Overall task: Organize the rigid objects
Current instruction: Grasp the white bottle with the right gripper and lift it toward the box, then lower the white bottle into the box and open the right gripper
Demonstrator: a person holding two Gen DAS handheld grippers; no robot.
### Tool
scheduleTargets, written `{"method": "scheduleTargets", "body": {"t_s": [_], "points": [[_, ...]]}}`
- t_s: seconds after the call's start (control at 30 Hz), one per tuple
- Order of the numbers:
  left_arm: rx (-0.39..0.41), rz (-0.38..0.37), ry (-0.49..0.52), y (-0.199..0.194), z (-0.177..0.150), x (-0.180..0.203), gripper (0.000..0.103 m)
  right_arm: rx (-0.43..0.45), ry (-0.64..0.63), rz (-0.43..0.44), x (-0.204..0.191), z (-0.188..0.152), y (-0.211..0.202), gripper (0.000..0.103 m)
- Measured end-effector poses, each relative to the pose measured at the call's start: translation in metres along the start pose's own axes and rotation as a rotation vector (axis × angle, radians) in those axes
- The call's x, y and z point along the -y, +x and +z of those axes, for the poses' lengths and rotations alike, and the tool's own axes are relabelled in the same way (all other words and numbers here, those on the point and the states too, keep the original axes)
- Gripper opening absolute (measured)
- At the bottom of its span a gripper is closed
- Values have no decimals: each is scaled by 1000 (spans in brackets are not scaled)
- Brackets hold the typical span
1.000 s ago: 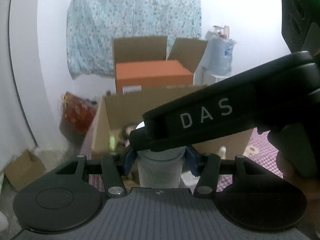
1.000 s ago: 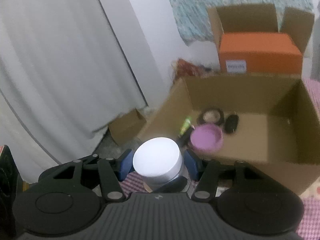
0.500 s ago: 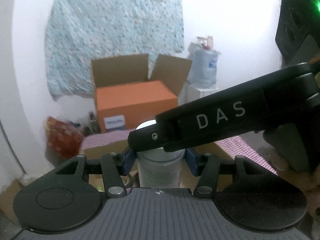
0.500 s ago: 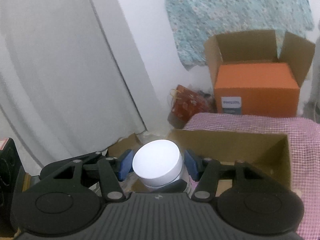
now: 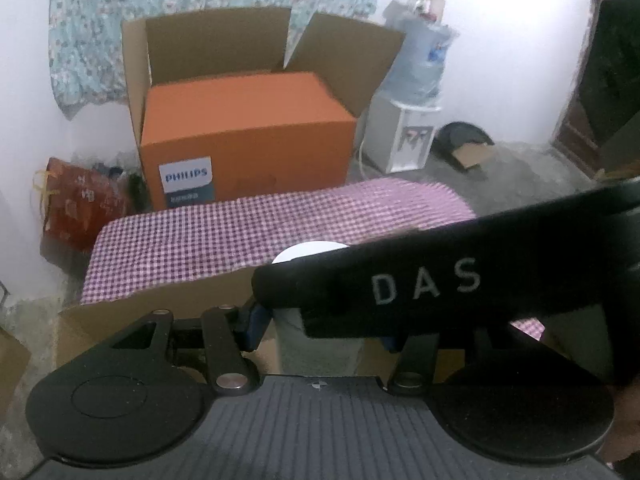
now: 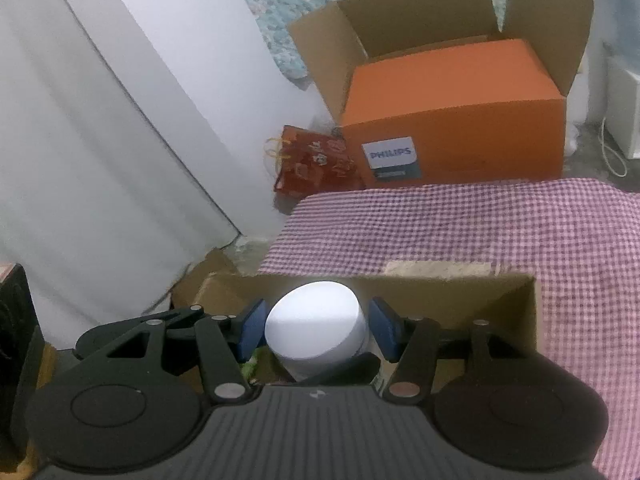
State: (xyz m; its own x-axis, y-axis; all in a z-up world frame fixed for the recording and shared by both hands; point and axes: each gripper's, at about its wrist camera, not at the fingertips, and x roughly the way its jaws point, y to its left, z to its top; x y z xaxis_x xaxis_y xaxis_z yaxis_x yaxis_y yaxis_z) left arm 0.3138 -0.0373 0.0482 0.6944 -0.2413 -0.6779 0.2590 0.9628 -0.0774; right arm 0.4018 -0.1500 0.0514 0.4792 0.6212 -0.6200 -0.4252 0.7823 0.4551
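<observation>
Both grippers hold one white-lidded jar (image 6: 316, 328) above the near wall of an open cardboard box (image 6: 460, 292) on the checked table (image 6: 480, 224). The right gripper (image 6: 316, 330) pinches the lid between its blue fingers (image 6: 250, 330); the left gripper (image 5: 320, 324) pinches the jar's body, partly hidden behind the right gripper's black finger.

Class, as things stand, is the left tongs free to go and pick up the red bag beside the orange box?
Probably not: the left tongs is already shut on the white jar, which the right tongs grips too.

Checked cloth (image 6: 460, 224); cardboard box (image 6: 400, 284) atop
</observation>
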Motion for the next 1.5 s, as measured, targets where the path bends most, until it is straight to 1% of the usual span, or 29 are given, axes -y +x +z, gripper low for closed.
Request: {"method": "scheduleTargets", "body": {"t_s": [0.23, 0.33, 0.53, 0.6, 0.63, 0.73, 0.83, 0.93, 1.1, 1.13, 1.17, 1.27, 1.33, 1.4, 1.5], "points": [[-56, 11, -49, 35, 1, -12, 54, -9, -1, -25, 16, 2, 27, 59], [-72, 13, -62, 42, -2, -12, 54, -4, -21, -32, 16, 2, 35, 59], [-83, 9, -78, 37, -3, -10, 54, -19, -20, -22, 14, -2, 39, 59], [-71, 10, -66, 32, -1, -9, 56, -15, -1, -14, 16, -1, 36, 59], [-66, 11, -59, 29, 0, -7, 59, -11, 4, -16, 17, 0, 34, 60], [-49, 14, -40, 20, 2, -4, 72, 7, 15, -24, 18, 1, 24, 60], [-29, 12, -35, 8, 3, -3, 78, 33, 47, -3, 21, 1, 7, 60], [-12, -5, -38, -8, 2, -1, 80, 71, 73, 18, 23, -3, -17, 60], [14, -49, -67, -49, -2, 1, 91, 113, 96, 38, 15, -18, -66, 61], [25, -56, -64, -60, -4, 2, 95, 122, 93, 49, 12, -22, -76, 62], [41, -63, -61, -71, -7, 3, 98, 137, 87, 61, 9, -28, -88, 65], [96, -88, -35, -106, -18, 9, 103, 195, 54, 88, -4, -49, -127, 67], [127, -97, -15, -128, -30, 13, 103, 233, 43, 96, -10, -66, -151, 67], [137, -118, -3, -141, -41, 14, 103, 262, 41, 104, -15, -85, -170, 67], [141, -178, 33, -155, -63, 17, 103, 296, 47, 130, -21, -113, -191, 67]]}}
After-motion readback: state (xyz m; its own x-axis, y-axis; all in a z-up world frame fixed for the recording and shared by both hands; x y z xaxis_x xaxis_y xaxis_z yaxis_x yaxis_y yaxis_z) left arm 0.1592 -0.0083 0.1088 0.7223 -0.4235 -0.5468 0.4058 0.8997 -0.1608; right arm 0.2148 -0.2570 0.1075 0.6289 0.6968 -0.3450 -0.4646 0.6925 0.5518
